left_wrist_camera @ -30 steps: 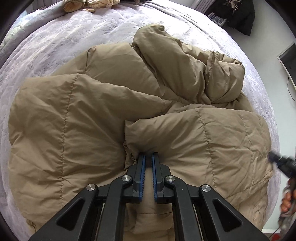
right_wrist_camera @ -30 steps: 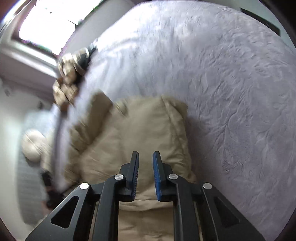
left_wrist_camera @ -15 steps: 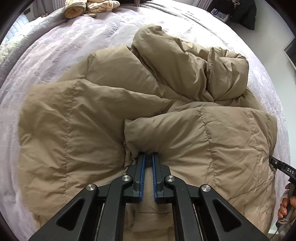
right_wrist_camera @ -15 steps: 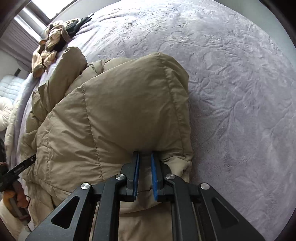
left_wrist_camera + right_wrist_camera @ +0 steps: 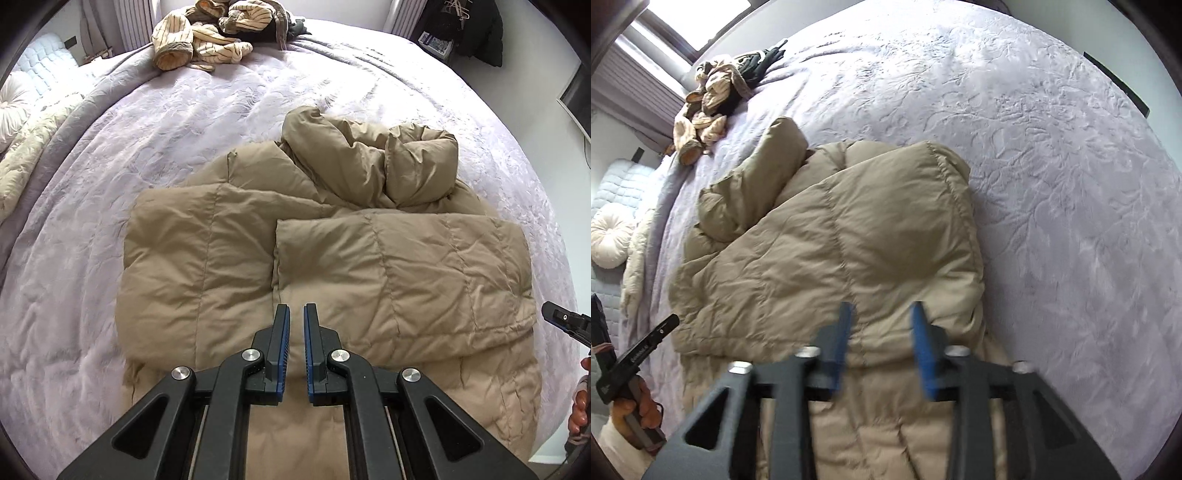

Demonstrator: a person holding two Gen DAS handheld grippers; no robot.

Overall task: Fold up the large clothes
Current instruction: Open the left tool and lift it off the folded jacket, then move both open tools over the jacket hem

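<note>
A tan puffer jacket (image 5: 369, 266) lies on the lilac bedspread (image 5: 184, 122), its right part folded over the body and the hood bunched at the far end. My left gripper (image 5: 296, 308) hovers above the jacket's near middle, shut, with nothing between its blue pads. In the right wrist view the jacket (image 5: 831, 240) fills the centre. My right gripper (image 5: 882, 306) hangs over the folded edge with its jaws opening wide, blurred by motion; fabric lies below them and the pads do not press on it. A hand (image 5: 635, 406) holding the left gripper shows at the lower left.
A pile of striped clothes (image 5: 207, 29) sits at the far end of the bed, also in the right wrist view as the striped clothes (image 5: 709, 96). A cream blanket and round cushion (image 5: 609, 240) lie off the bed's left side. Bare bedspread (image 5: 1052, 166) stretches right of the jacket.
The left gripper let go of the jacket fold and rose away, so more of the bed shows. The right gripper, shut on the jacket's edge before, has spread its jaws and released it.
</note>
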